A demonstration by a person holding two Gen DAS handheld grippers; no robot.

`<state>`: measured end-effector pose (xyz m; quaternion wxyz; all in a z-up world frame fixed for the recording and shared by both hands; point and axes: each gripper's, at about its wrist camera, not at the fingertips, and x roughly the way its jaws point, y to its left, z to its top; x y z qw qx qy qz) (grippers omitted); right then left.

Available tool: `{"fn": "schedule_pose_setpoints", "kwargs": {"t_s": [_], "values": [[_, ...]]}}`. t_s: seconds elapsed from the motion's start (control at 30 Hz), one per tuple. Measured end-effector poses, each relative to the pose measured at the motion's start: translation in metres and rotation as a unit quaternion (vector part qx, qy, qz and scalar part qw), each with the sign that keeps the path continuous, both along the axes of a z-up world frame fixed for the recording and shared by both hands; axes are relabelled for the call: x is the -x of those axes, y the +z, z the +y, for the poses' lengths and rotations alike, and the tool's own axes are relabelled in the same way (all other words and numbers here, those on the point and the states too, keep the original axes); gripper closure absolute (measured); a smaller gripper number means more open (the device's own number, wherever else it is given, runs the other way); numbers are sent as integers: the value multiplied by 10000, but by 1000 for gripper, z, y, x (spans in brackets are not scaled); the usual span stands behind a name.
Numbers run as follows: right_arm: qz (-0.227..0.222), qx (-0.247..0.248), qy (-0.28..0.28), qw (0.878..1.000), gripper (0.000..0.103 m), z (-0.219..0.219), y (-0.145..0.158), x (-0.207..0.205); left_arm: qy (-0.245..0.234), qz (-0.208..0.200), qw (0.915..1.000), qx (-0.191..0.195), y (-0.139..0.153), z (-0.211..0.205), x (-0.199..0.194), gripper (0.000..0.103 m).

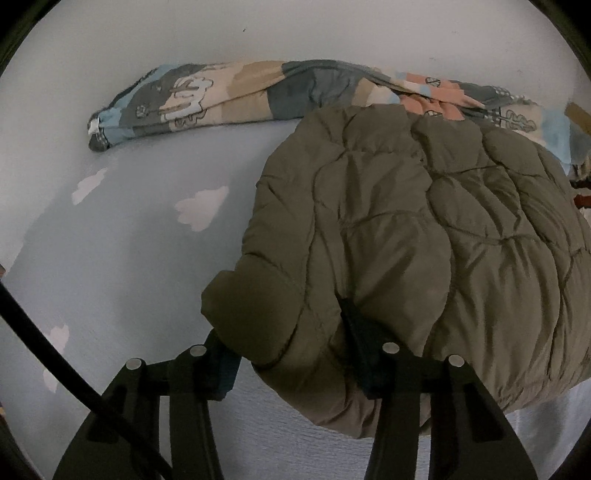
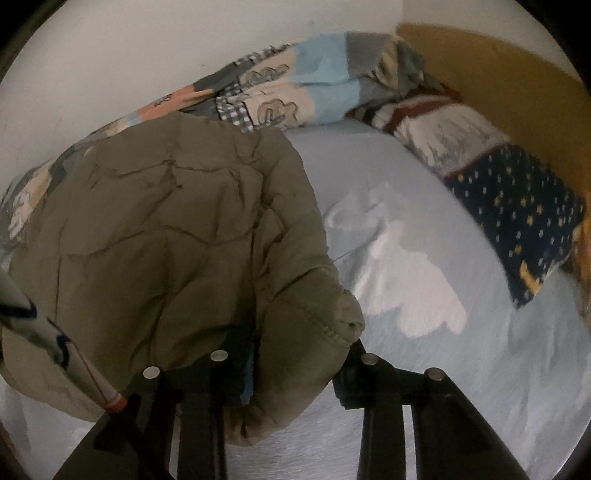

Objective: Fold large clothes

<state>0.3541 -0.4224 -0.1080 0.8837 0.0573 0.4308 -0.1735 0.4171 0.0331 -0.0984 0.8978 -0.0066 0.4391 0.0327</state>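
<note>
Pale blue bed sheet with white cloud prints covers most of both views; white wall behind it. Olive quilted puffer jacket, bunched and partly folded, lies on the sheet, its far edge resting against a patchwork blanket rolled along the wall. In the right view the jacket fills the left half, with the blanket behind it, a dark star-dotted pillow at the right and a mustard headboard past that. Both grippers sit low at the near edge of the jacket, pointing forward over the bed. Left gripper: fingers spread around a thick fold of the jacket's left corner, left finger outside the fold, right finger pressed into the fabric, so it is gripping the jacket. Right gripper: fingers around the jacket's right corner hem, left finger half buried in cloth, right finger touching the hem edge, also gripping the jacket. Black cable crosses the left view's lower left. A striped sleeve with red cuff shows at the right view's lower left.
</note>
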Motion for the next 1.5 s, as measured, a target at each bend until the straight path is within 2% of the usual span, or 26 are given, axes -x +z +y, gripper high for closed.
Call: {"fn": "schedule_pose_setpoints", "kwargs": {"t_s": [0.47,0.7,0.83,1.27,1.4,1.5], "values": [[-233,343,245,9988,72,14,44,28,-279,-210,9994,-46,41,-11,38,59],[-314,383,373,9981,72,19,68,60,-486,-284,9984,17,62,-6,79,60],[-358,235,450,9981,72,21,78,89,-516,-341,9979,200,71,3,111,60],[-540,-70,501,9973,72,31,85,188,-369,-368,9980,347,69,23,208,60],[-502,-129,519,9973,72,34,79,213,-352,-228,9985,351,52,32,228,60],[-326,-209,476,9981,72,32,63,224,-282,-5,9982,531,30,39,232,59]]}}
